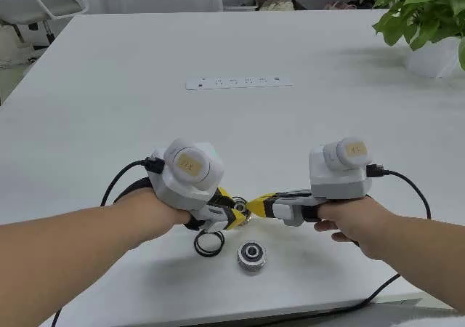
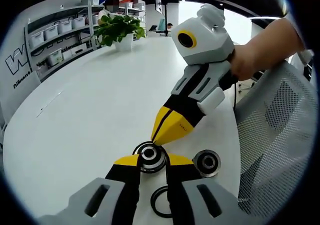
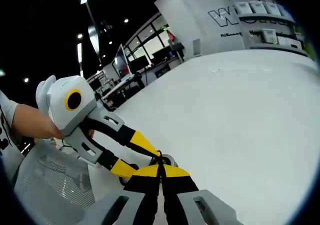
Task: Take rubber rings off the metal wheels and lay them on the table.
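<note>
Two tongs meet low over counter [image 1: 145, 73], head view: my left tongs [image 1: 237, 216] clamp metal wheel [image 1: 240, 208]; my right tongs [image 1: 253, 210] touch its rim. Loose rubber ring [image 1: 209, 243] and second wheel [image 1: 251, 256] lie on counter beside them. Left gripper view: my jaws grip wheel on both sides. Right gripper view: my jaws pressed together at wheel rim; cannot tell if rubber caught between.

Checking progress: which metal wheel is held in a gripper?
The wheel between the left gripper's jaws; the other wheel lies loose on the table by the black rings.
</note>
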The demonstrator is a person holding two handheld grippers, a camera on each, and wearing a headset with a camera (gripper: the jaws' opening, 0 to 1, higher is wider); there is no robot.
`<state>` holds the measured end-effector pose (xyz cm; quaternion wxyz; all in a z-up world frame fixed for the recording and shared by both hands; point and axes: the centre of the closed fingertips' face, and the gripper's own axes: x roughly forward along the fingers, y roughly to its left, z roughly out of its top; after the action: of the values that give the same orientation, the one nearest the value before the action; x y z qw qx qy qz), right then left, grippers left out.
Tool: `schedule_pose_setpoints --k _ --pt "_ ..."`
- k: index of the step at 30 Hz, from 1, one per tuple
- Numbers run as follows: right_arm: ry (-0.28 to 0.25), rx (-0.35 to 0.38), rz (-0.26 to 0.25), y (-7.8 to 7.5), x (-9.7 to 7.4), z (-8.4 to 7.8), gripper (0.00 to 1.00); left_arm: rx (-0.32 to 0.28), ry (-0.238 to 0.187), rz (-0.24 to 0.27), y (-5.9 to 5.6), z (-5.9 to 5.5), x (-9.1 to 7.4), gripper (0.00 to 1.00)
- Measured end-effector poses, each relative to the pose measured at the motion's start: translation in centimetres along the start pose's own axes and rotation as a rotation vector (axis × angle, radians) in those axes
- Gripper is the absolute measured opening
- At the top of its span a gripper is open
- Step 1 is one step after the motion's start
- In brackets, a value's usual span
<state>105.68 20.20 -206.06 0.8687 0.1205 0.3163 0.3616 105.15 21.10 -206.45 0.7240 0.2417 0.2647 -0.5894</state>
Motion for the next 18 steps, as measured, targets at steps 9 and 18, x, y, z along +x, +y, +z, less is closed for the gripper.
schedule_pose_setpoints --k 9,18 --pt "-0.019 0.008 0.005 0.5 -0.4 0.6 0.00 0.027 -0.050 -0.021 -0.7 1.0 -1.8 0.27" --pt "-0.036 0.012 0.020 1.8 -0.8 1.0 0.00 0.060 -0.071 -0.017 -0.8 1.0 -3.6 0.36"
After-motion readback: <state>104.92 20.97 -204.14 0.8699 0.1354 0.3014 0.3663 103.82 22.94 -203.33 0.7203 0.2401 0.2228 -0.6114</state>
